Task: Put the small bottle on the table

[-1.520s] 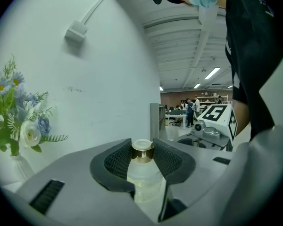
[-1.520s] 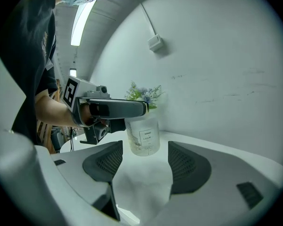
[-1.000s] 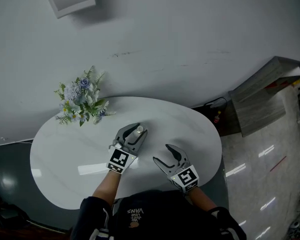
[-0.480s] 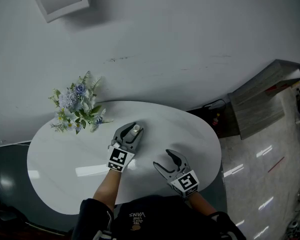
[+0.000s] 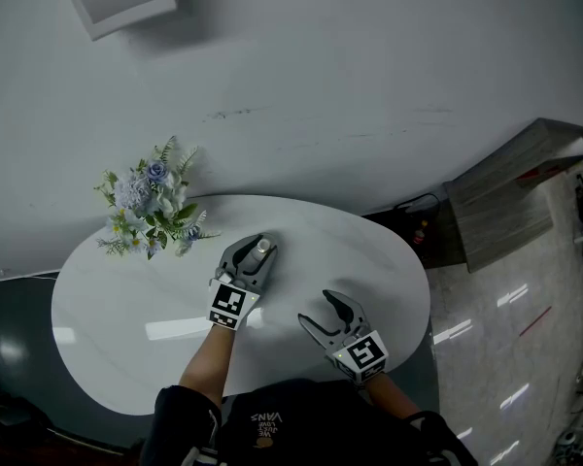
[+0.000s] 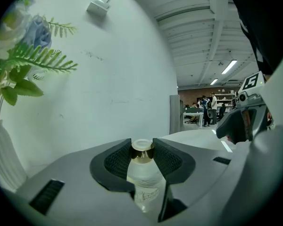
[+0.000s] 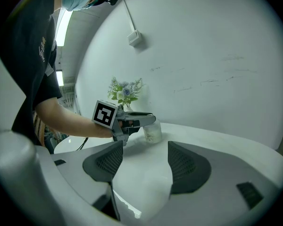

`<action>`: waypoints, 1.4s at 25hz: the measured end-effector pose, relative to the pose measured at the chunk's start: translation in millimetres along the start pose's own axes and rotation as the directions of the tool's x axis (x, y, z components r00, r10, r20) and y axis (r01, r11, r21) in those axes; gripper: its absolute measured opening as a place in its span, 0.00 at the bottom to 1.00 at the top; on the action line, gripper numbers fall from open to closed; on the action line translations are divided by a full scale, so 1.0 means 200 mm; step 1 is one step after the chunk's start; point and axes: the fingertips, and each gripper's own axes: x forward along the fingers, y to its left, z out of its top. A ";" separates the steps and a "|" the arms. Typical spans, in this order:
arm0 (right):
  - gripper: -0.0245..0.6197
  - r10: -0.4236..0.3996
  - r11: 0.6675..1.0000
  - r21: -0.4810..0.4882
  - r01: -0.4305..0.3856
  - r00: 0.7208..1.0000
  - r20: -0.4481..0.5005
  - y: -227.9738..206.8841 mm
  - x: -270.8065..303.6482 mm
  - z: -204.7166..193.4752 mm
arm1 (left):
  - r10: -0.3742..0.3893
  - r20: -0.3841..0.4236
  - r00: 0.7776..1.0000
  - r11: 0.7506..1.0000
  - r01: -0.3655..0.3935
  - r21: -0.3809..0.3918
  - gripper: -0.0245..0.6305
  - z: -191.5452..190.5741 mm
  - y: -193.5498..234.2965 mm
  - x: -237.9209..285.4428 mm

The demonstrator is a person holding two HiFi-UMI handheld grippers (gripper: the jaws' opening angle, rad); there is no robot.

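Left gripper (image 6: 142,150) is clamped part-closed on the small bottle (image 6: 144,181), pads on either side of the neck and shoulder.

- Worktop (image 5: 117,309): white oval, glossy. Both grippers are over its near half.
- Flower vase (image 5: 148,204): far-left edge, well apart from the bottle, so it shouldn't get in the way.
- Right gripper (image 7: 142,163): jaws wide apart, nothing between them, beside the left one and doing nothing.
- Small bottle: upright in the left jaws, roughly mid-worktop. From the right gripper view its base (image 7: 153,136) looks at or just touching the surface; can't confirm contact.
- Gold cap (image 6: 142,146): pokes up just past the pad tops.

Handling, my read: clear thin-walled bottle, likely plastic, so light and a bit squashy. The smooth body is slippery, but the ribbed pads help. Neck and shoulder are the stiffest place to hold, so the current grip is fine. It is narrow and tall, so it could tip on a glossy top if let go tilted.
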 end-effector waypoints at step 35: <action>0.45 -0.025 0.999 -0.043 0.028 0.997 0.070 0.31 -0.07 0.16 | -0.064 0.106 0.992 0.997 0.058 0.054 0.43 0.24 -0.23 -0.53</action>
